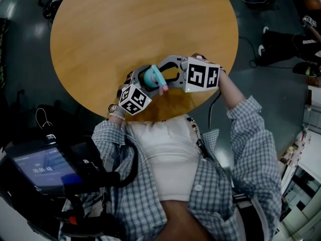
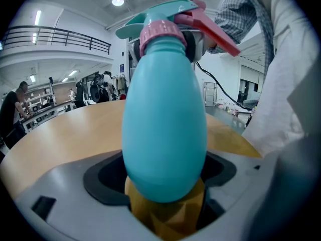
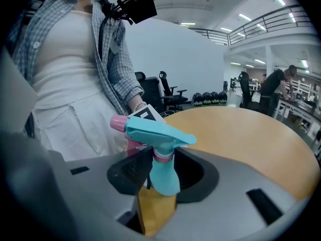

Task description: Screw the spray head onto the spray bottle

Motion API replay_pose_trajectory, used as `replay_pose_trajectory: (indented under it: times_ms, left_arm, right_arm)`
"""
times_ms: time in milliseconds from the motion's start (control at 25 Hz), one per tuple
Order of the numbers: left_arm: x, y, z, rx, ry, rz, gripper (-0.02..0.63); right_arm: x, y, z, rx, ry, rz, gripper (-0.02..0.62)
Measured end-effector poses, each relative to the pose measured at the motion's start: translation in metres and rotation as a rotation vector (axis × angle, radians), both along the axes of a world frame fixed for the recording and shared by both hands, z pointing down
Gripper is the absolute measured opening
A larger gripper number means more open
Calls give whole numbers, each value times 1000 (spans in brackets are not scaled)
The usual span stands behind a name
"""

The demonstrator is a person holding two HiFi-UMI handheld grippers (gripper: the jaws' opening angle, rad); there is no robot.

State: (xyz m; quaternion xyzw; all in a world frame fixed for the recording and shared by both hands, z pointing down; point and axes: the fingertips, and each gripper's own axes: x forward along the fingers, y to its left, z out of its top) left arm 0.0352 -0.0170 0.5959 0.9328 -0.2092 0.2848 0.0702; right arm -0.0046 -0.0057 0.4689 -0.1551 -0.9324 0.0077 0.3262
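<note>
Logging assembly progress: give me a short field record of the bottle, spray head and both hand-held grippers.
bottle: teal, held in left hand-held gripper, above table
spray head: on bottle neck, pink collar and trigger; tightness unclear
right hand-held gripper: jaws apart around collar

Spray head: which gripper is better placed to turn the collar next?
Likely right. The right gripper, fingers open, straddles the pink collar; the left gripper is shut on the spray bottle, steadying it.

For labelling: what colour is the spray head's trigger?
Pink; the trigger shows best in the left gripper view.
</note>
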Motion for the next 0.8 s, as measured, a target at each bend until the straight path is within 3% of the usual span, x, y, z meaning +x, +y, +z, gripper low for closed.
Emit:
replay_pose_trajectory:
  times_ms: [280, 400, 600, 800]
  left_arm:
    - [0, 0, -1, -1, -3, -3, 422]
    - [1, 0, -1, 0, -6, -1, 422]
    - [3, -3, 0, 0, -10, 2, 422]
    - [7, -4, 0, -2, -13, 8, 422]
  right_arm:
    - [2, -1, -2, 226, 18, 157, 123]
    - [3, -2, -1, 275, 44, 253, 123]
    - [5, -5, 0, 299, 161, 485, 123]
    - [9, -10, 1, 203, 260, 824, 123]
